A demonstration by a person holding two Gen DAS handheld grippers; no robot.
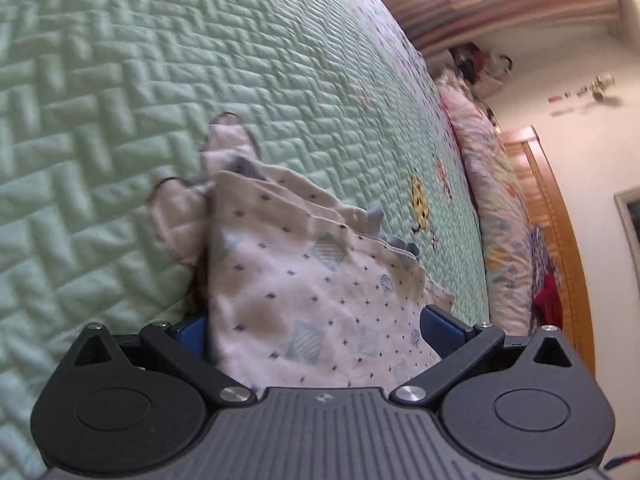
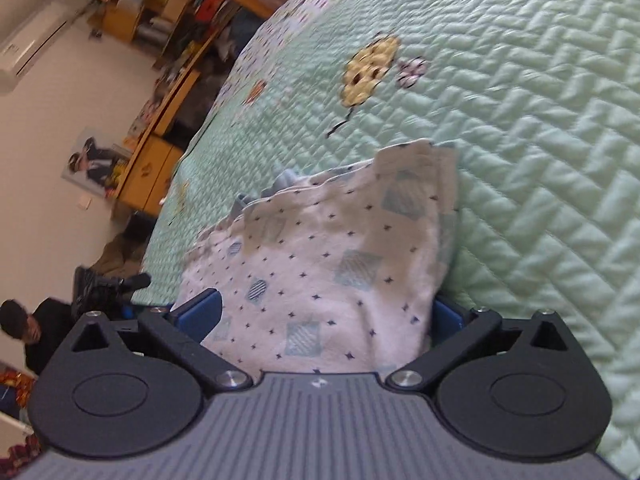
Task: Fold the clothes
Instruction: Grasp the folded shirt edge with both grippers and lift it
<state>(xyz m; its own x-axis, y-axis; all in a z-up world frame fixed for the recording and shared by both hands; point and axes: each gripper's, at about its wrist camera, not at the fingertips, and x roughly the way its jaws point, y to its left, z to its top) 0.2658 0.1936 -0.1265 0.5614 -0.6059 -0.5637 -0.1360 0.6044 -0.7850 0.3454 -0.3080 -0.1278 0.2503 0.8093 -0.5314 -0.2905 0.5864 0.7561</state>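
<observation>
A small white garment (image 1: 304, 280) with tiny dark stars and pale blue squares lies bunched on the green quilted bedspread (image 1: 120, 92). My left gripper (image 1: 316, 328) has its blue pads (image 1: 440, 324) wide apart, with the garment's edge lying between them and covering the fingertips. The same garment (image 2: 332, 264) fills the lower middle of the right wrist view. My right gripper (image 2: 324, 320) also has its blue pads (image 2: 200, 312) spread, with cloth between them. Both views are tilted.
The bedspread (image 2: 520, 120) carries embroidered flower motifs (image 2: 370, 70). Pillows (image 1: 492, 184) and a wooden headboard (image 1: 556, 220) lie at the right in the left wrist view. Wooden shelves (image 2: 168, 20), a desk and a seated person (image 2: 28, 332) stand beyond the bed's edge.
</observation>
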